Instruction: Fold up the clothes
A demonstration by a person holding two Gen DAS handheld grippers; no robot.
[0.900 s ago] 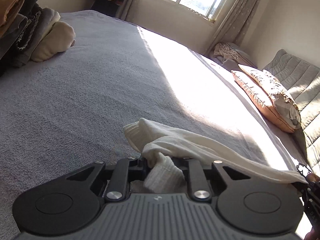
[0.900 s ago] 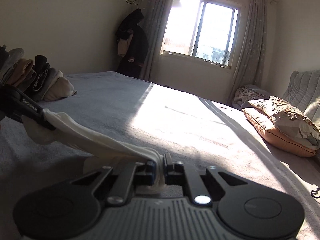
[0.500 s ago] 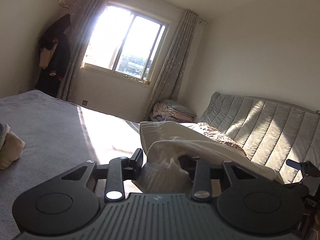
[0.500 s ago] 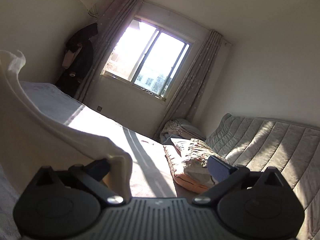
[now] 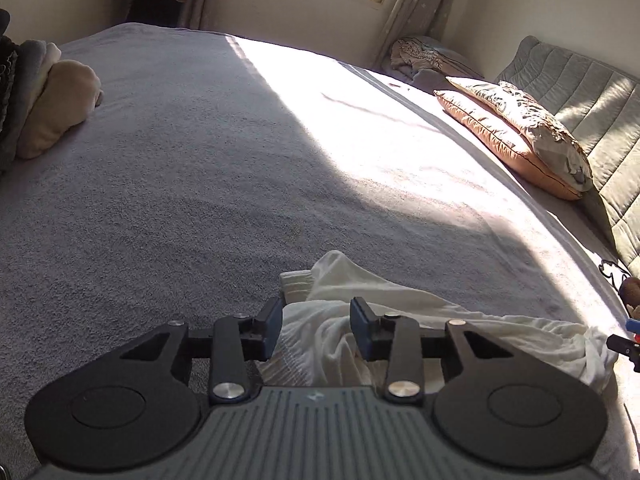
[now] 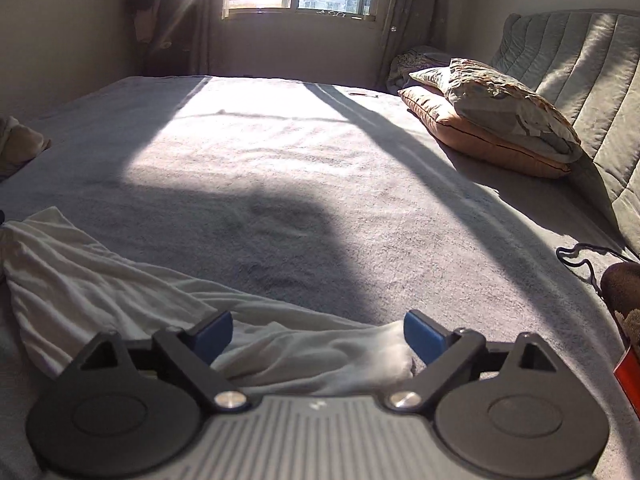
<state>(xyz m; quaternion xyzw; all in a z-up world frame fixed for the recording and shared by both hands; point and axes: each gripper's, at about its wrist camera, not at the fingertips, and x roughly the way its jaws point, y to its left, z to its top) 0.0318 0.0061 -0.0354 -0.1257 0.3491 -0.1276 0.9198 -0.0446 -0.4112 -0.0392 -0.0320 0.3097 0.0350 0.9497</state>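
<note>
Left gripper (image 5: pixel 316 326): angled downward, jaws parted, blue pads standing clear on either side of the space between them. Right gripper (image 6: pixel 318 332): angled downward, jaws spread fully wide, pads (image 6: pixel 420 334) pressing on nothing.

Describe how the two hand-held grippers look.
Both look alike: the left hand-held gripper and the right hand-held gripper have a ribbed grey body, black linkage arms with silver pivot bolts, two round black discs, and blue pads on the fingertips.
</note>
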